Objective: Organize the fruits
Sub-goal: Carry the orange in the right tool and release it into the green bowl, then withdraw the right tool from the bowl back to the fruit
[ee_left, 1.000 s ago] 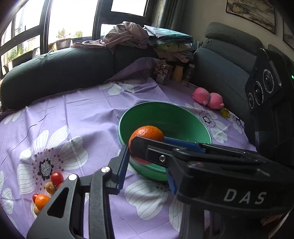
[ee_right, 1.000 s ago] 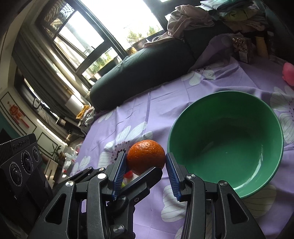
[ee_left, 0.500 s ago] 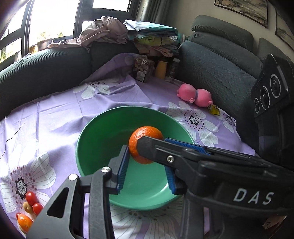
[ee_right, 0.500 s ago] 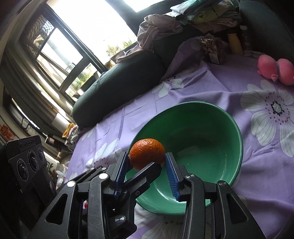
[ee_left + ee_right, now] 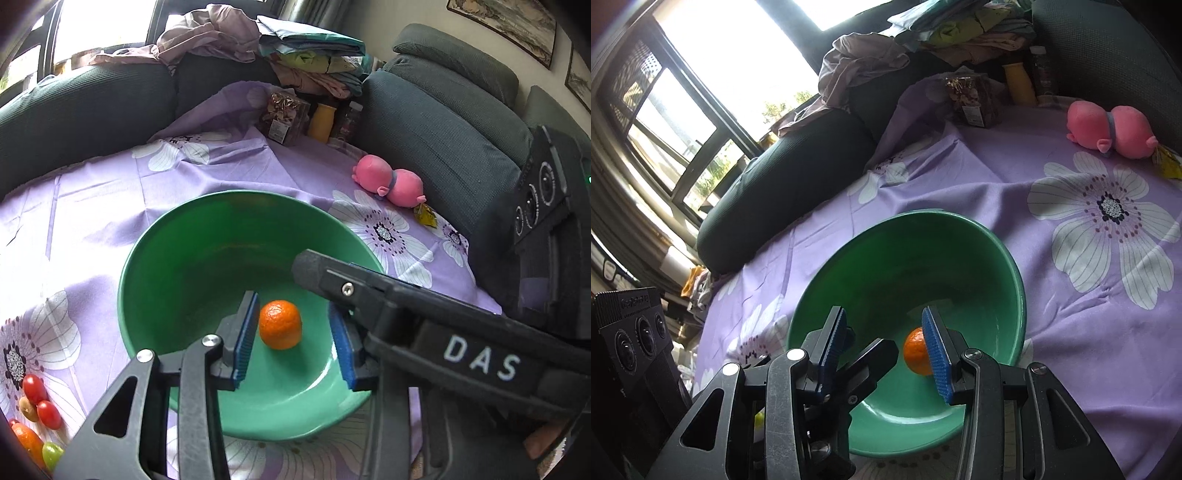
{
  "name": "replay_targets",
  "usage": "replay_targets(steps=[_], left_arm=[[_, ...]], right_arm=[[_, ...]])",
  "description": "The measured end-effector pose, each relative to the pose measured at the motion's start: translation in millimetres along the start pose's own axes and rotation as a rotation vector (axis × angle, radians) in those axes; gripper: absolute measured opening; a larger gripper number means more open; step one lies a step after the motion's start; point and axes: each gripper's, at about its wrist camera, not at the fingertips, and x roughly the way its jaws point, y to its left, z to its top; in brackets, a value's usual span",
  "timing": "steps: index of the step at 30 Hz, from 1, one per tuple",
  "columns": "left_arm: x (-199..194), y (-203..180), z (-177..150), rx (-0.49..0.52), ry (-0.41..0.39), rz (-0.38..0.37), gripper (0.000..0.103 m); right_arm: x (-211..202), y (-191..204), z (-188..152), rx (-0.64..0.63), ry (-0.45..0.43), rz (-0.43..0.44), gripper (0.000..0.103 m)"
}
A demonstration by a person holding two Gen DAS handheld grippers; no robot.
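A small orange (image 5: 279,325) lies loose on the bottom of the green bowl (image 5: 147,258). My left gripper (image 5: 293,321) hovers above it; its jaws are opening and the blue pads (image 5: 243,336) touch nothing. The black finger of the right gripper (image 5: 406,314) crosses in front of it. In the right wrist view the orange (image 5: 915,350) sits in the bowl (image 5: 1015,273), half hidden behind a pad. My right gripper (image 5: 884,321) stands open over the bowl, with only a finger of the left gripper (image 5: 871,362) crossing between its pads.
Cherry tomatoes (image 5: 35,387), a small orange fruit (image 5: 26,439) and a green grape (image 5: 51,452) lie on the purple flowered cloth (image 5: 92,192) at lower left. A pink plush toy (image 5: 388,181), a snack packet (image 5: 286,114) and bottles (image 5: 321,122) sit near the dark sofa (image 5: 443,122).
Both grippers moved from beside the bowl to over it. The orange, earlier gripped between the pads, has dropped to the bowl's bottom, and the left pads stand wider.
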Motion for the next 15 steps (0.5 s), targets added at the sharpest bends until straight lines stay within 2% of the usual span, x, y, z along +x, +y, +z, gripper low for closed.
replay_targets(steps=[2, 3, 4, 6, 9, 13, 15], left_arm=[[-12.3, 8.3, -3.6, -0.029, -0.021, 0.004, 0.050], [-19.5, 13.7, -5.5, -0.044, -0.031, 0.014, 0.051], [-27.3, 19.9, -7.3, -0.062, -0.041, 0.028, 0.052], [-44.3, 33.9, -11.6, -0.108, -0.063, 0.055, 0.052], [-71.1, 53.2, -18.1, -0.160, -0.097, 0.091, 0.052], [-106.8, 77.2, -28.7, -0.213, -0.138, 0.146, 0.054], [-122.5, 88.4, -34.7, -0.235, -0.150, 0.148, 0.055]], right_arm=[[1.4, -1.1, 1.2, 0.002, -0.024, -0.037, 0.052], [1.0, -0.6, 0.9, 0.000, -0.050, -0.059, 0.058], [0.5, -0.3, 0.9, -0.001, -0.079, -0.082, 0.061], [1.0, 1.0, 1.9, -0.006, -0.121, -0.143, 0.061], [5.1, 3.9, -0.1, -0.023, -0.136, -0.223, 0.061], [15.6, 13.5, 0.3, -0.064, -0.130, -0.229, 0.061], [24.5, 19.1, 1.4, -0.091, -0.127, -0.267, 0.061]])
